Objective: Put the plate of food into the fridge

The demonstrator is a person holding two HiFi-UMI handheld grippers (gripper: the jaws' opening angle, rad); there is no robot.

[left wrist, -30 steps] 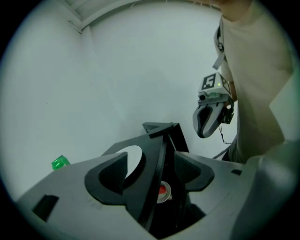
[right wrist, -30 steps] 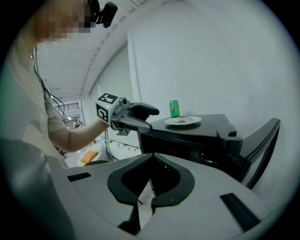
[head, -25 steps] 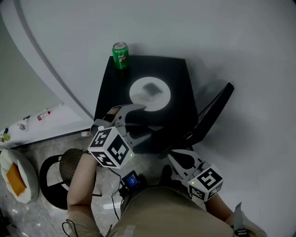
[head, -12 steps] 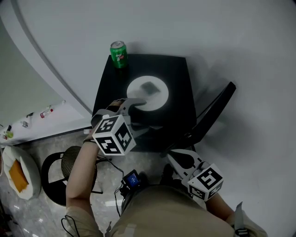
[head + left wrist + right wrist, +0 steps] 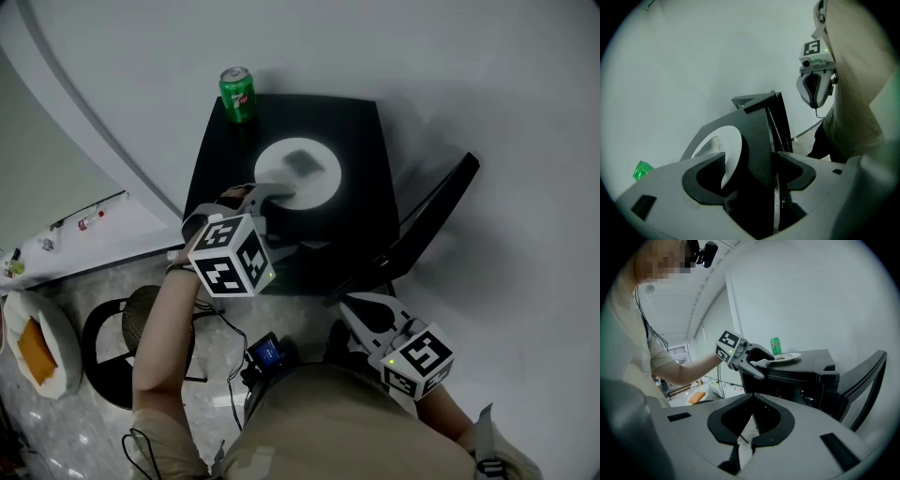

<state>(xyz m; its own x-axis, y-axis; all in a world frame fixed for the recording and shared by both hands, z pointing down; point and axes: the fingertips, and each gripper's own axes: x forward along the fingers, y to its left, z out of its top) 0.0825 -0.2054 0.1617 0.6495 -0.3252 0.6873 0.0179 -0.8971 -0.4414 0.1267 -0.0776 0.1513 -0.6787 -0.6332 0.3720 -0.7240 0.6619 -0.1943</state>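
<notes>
Plate with the food sits on top of the black mini fridge, not inside yet; a green can stands at the far left corner, apart from it. My left tongs are wide open at the plate's near-left rim. The right gripper view shows one jaw over the rim and one under it, but I can't tell whether either touches. Nothing is clamped. My right tongs are closed with nothing in them, low by my body near the fridge door, well apart from the plate. The door hangs open on the right side. Key relation: the plate lies straight ahead of the left tongs, so left does the pick, I reckon. The next move calls for closing on the rim, keeping the plate level, then carrying it down and round to the open front. Risk: a one-sided rim grip lets it tip and the food slide.
</notes>
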